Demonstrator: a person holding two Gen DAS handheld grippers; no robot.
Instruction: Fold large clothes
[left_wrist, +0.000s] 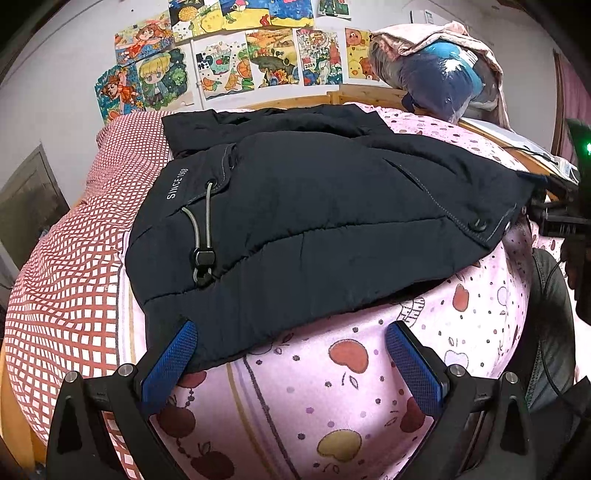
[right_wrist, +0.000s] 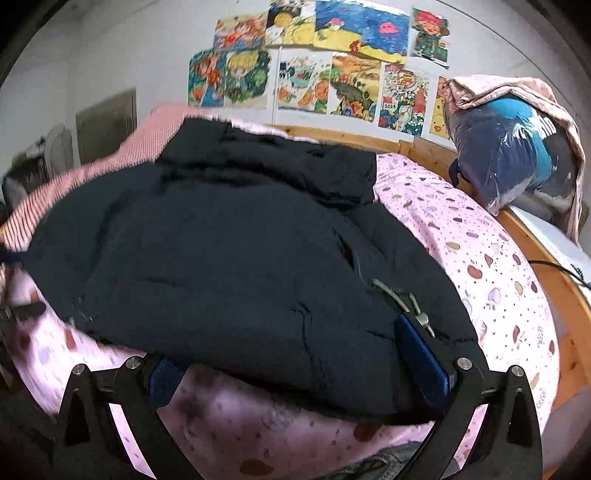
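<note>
Both grippers were spread wide at the near edge of the bed, neither gripping anything yet. Left gripper (left_wrist: 291, 354) sat at the jacket's (left_wrist: 314, 221) near-left hem corner, its left finger (left_wrist: 171, 363) touching the fabric and its right one over bare pink sheet (left_wrist: 332, 406). Right gripper (right_wrist: 299, 365) straddled the near hem by the drawcord (right_wrist: 400, 299). Jacket lay flat, long axis running near to far, collar toward the far wall. I'd guess the hem gets folded away, and both hands looked about equally close.

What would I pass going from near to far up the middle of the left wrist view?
The left tool → pink fruit-print sheet → dark padded jacket → wooden headboard → children's drawings on the wall.
</note>
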